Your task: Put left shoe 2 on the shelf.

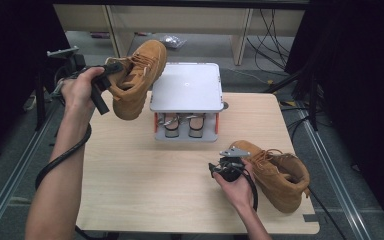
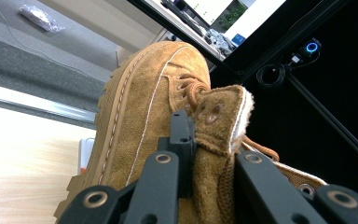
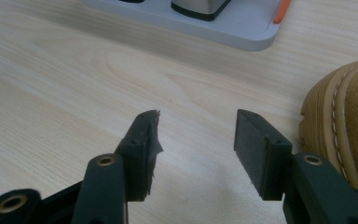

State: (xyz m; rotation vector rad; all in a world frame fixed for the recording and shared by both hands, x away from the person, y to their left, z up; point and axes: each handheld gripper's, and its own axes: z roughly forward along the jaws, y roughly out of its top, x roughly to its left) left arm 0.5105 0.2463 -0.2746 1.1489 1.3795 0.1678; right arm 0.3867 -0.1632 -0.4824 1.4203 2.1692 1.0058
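Holding one boot [image 1: 135,80] aloft by its collar, my left gripper [image 1: 111,70] pinches it above the table [image 1: 145,175]; my right gripper [image 3: 198,140] rests spread beside the other boot [image 1: 280,172]

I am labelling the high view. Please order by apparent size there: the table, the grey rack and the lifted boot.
1. table
2. grey rack
3. lifted boot, though it is raised toward the camera, so rack and boot are unsure.

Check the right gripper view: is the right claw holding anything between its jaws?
No. The right claw stands open over bare wooden table, with the tan boot lying off to its side, untouched.
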